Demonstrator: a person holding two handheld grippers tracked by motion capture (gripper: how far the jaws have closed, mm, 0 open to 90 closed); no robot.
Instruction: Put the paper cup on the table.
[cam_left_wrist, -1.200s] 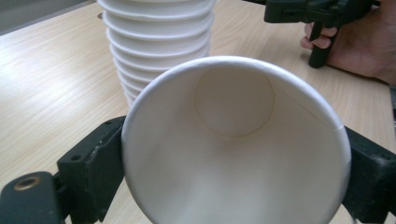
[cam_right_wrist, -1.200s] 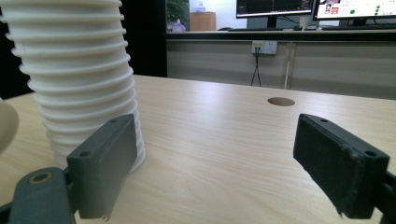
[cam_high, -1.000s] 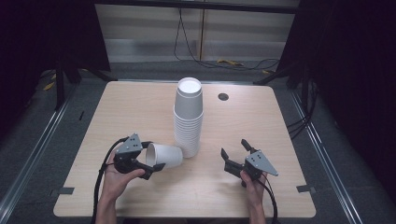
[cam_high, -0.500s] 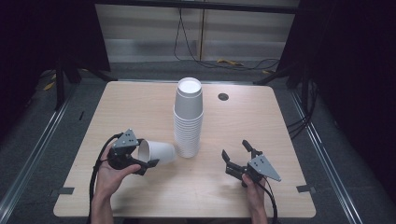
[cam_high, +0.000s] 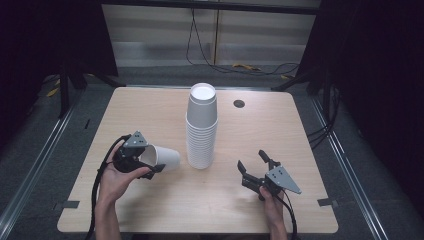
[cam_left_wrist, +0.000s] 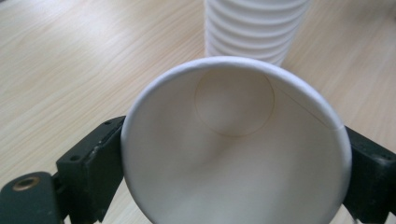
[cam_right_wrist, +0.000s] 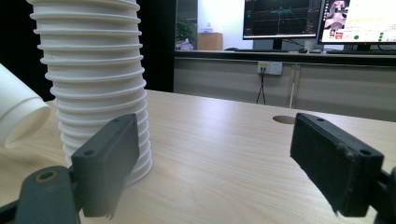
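Shifted leftward since earlier: left claw (cam_high: 150, 167), clamped on paper cup (cam_high: 162, 159); right claw (cam_high: 254, 167) apart beside cup stack (cam_high: 201, 127).

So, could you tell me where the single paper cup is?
The single cup lies sideways in the left gripper, just left of the cup stack.

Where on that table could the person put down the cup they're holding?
Bare wood lies left of the cup stack toward the table edge, and right of it around the small hole. It is crowded between the held cup in the left gripper and the stack.
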